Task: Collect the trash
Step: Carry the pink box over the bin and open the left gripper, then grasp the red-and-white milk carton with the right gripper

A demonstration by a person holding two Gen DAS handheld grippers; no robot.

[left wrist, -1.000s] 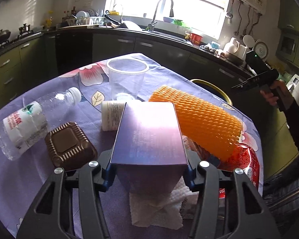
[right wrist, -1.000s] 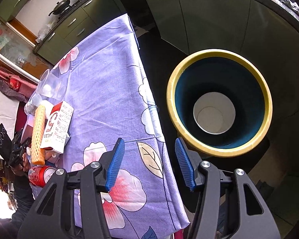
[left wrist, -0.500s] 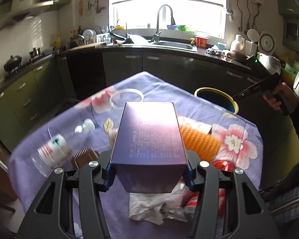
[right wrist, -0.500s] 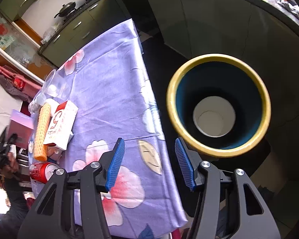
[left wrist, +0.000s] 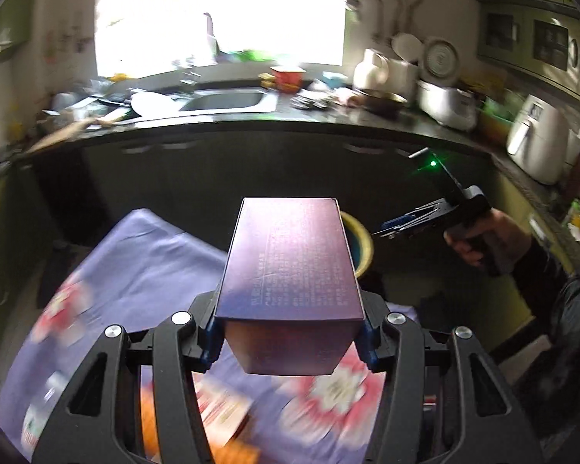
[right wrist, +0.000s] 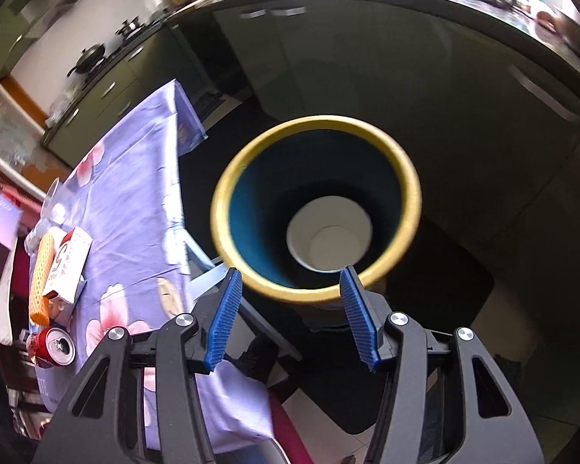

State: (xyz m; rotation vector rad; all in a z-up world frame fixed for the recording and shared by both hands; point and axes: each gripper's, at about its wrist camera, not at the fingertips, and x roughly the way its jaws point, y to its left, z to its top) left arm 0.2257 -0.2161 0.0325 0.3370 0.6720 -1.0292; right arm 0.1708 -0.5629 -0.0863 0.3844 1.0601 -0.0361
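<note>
L gripper (left wrist: 290,332) is clamped on a purple box (left wrist: 290,263), blue pads pressed to both its long sides; box is held lengthwise, up off the floral tablecloth (left wrist: 135,270), its far end overlapping the yellow-rimmed bin (left wrist: 361,243) in the left wrist view. R gripper (right wrist: 292,317) has jaws spread wide w/ nothing between them, hovering just above the near rim of the bin (right wrist: 317,208). Bin stands on the floor beside the table edge, dark blue-teal inside, and holds one white paper cup (right wrist: 328,239) at the bottom, mouth facing up; can't tell if anything else is in there. On the table, right wrist view: red-and-white carton (right wrist: 67,266) lying flat, orange foam net sleeve (right wrist: 42,274) touching its side, red soda can (right wrist: 52,348) near them w/ top showing. A clear plastic cup (right wrist: 52,197) sits further back; contents too blurry to tell. Left view also shows the R gripper (left wrist: 417,224) in the person's hand (left wrist: 487,239), to the right of the bin.
</note>
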